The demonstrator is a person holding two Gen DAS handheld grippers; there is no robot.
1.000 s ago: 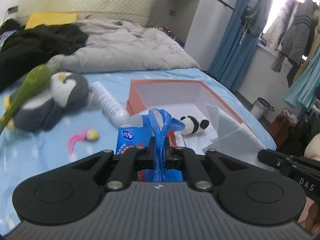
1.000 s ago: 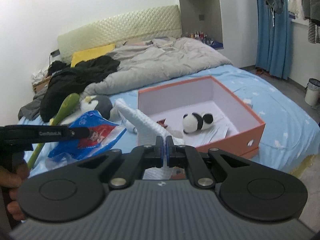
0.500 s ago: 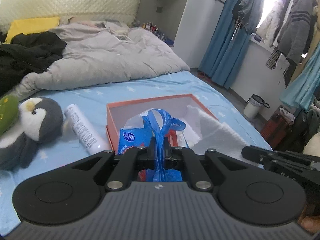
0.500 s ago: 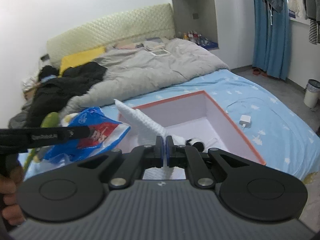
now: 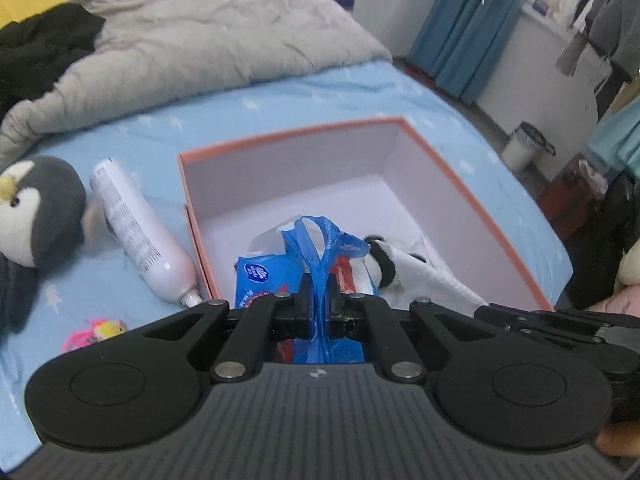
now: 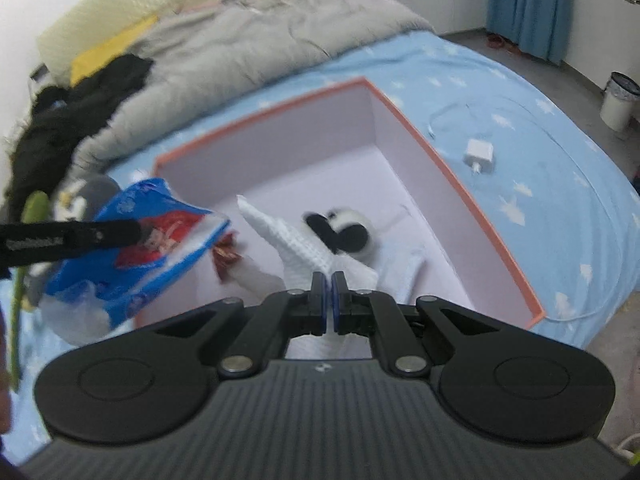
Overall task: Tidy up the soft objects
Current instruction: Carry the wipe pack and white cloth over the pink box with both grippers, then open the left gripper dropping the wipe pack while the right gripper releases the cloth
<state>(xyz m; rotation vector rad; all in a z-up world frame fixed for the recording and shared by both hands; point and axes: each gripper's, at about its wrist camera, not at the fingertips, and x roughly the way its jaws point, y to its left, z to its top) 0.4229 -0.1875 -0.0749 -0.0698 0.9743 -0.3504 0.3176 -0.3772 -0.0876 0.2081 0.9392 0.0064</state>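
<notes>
My left gripper [image 5: 320,300] is shut on the handle of a blue plastic tissue pack [image 5: 260,276] and holds it over the near left corner of the orange box [image 5: 288,136]. The pack [image 6: 132,256] and the left gripper [image 6: 138,232] also show in the right wrist view. My right gripper [image 6: 329,294] is shut on a white knitted cloth [image 6: 292,244] that hangs into the box [image 6: 460,188]. A small panda plush [image 6: 344,232] lies on the box floor. The cloth [image 5: 436,280] and the panda [image 5: 380,264] show in the left wrist view too.
A penguin plush [image 5: 36,208], a white bottle [image 5: 136,232] and a small pink toy [image 5: 96,332] lie left of the box on the blue sheet. A white charger [image 6: 480,156] with its cable lies right of the box. A grey duvet [image 5: 200,40] is behind.
Both grippers have moved forward and tilted down over the box with their loads. The box is now seen from above and the panda is closer.
</notes>
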